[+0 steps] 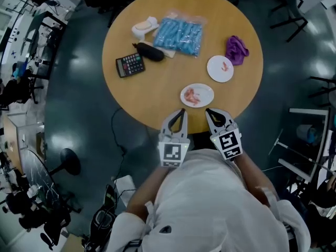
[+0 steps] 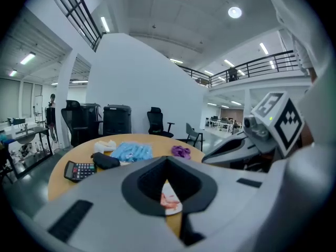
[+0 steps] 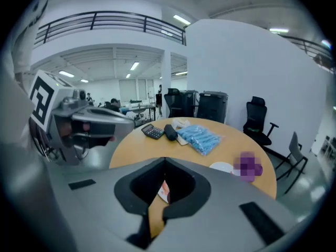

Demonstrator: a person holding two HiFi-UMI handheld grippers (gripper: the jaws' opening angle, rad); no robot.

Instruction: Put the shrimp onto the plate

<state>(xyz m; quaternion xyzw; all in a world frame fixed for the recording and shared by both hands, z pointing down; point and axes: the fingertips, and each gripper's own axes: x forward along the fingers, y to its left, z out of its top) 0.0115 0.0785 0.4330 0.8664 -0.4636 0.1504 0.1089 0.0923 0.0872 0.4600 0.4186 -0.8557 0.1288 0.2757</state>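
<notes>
My left tongs [image 1: 182,111] n right tongs [image 1: 208,111] are both closed, nothing in em, hovering by the tabletop [image 1: 157,93] edge. Shrimp pile [image 1: 192,96] sits on near plate [image 1: 208,92] just ahead. Far plate [image 1: 214,72] has one shrimp [image 1: 226,66], so prob most left to move.

One table [image 1: 157,88] is carrying two plates, a near plate [image 1: 206,90] and a far plate [image 1: 214,73]. One calculator [image 1: 130,65], one case [image 1: 150,51], one bag [image 1: 179,35], one cloth [image 1: 236,50] and one white bundle [image 1: 144,27] are lying there

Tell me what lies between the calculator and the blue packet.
A black pouch lies between the calculator and the blue packet. The head view shows it most clearly.
</notes>
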